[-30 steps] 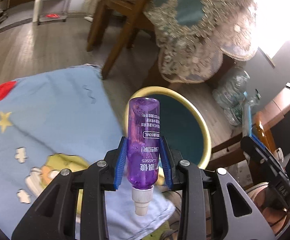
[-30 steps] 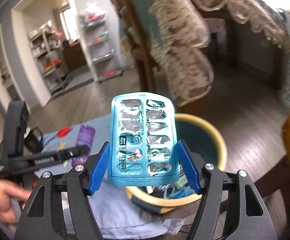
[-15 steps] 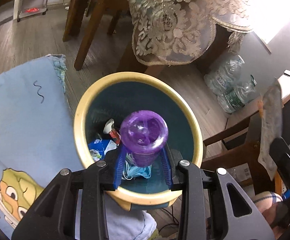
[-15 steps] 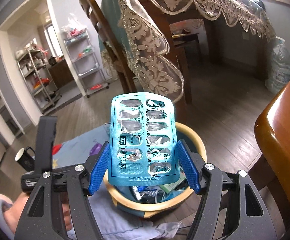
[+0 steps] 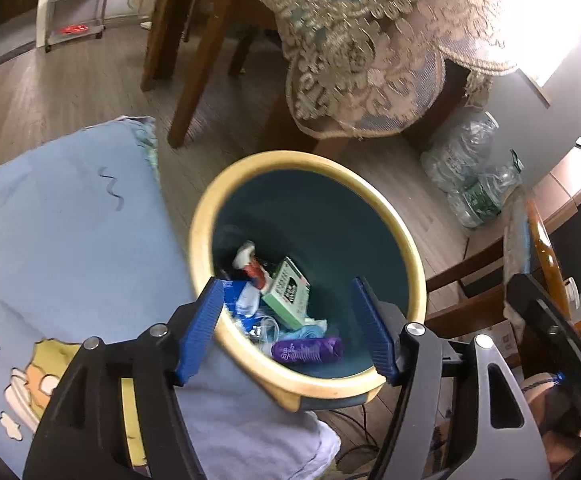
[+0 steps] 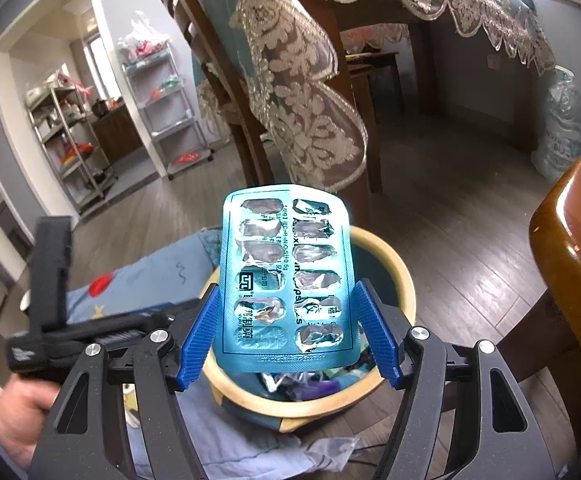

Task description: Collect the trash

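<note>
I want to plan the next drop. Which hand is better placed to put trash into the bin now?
Right. The right gripper holds the blister pack above the bin. The left gripper, whose jaws have just been opening, is empty; the purple bottle lies inside the bin.

The left tongs (image 5: 288, 326) angle steeply downward, jaws just opened and standing apart with nothing between them. The right tongs (image 6: 286, 330) tilt downward, pads pressing a blister pack's (image 6: 286, 280) edges.

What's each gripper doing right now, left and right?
Left gripper: open, jaws just opened, nothing between them; purple bottle lies in the bin.
Right gripper: shut on the blister pack, above the bin.
</note>
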### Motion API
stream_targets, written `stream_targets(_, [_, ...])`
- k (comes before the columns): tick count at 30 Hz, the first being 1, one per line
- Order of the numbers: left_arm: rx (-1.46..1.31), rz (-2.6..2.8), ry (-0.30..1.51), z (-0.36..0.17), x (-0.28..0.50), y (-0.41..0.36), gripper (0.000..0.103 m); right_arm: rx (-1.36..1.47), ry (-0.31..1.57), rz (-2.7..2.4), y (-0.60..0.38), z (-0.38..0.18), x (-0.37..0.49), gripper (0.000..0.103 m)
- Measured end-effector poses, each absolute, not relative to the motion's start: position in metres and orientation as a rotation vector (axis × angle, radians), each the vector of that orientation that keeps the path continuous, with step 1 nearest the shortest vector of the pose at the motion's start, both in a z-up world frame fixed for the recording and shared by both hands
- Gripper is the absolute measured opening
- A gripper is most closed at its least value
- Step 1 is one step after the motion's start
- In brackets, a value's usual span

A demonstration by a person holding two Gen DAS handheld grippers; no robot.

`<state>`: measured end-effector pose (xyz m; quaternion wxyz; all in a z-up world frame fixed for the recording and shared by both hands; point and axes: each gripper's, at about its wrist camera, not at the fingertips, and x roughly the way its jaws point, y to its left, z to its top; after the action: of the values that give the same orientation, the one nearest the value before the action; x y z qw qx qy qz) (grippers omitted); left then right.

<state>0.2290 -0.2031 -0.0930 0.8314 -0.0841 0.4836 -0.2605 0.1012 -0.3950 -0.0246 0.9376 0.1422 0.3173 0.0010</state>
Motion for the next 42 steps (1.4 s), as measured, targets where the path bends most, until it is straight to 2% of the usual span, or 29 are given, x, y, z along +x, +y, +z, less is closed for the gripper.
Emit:
stream_targets(13, [-0.183, -0.484, 0.955, -0.065, 0.211, -0.149, 0.074, 0.226, 0.762, 0.008, -0.376, -0.055, 0.130, 0.070])
stream_targets(17, [-0.169, -0.489, 0.939, -0.058, 0.203, -0.145, 0.076, 0.213, 0.778, 0.014, -0.372, -0.059, 0.131, 0.077])
stream_targets(24, [-0.133, -0.505, 0.903, -0.046, 0.192, -0.147, 0.081, 0.228, 0.743, 0.037, -0.373, -0.045, 0.115, 0.079])
stream_targets(37, [-0.032, -0.506, 0.781, -0.017, 0.155, -0.160, 0.097, 0.229, 0.637, -0.001, -0.377, -0.007, 0.055, 0.094])
stream_targets(42, [0.012, -0.504, 0.725, -0.005, 0.134, -0.162, 0.097, 0.214, 0.590, -0.022, -0.377, 0.004, 0.033, 0.096])
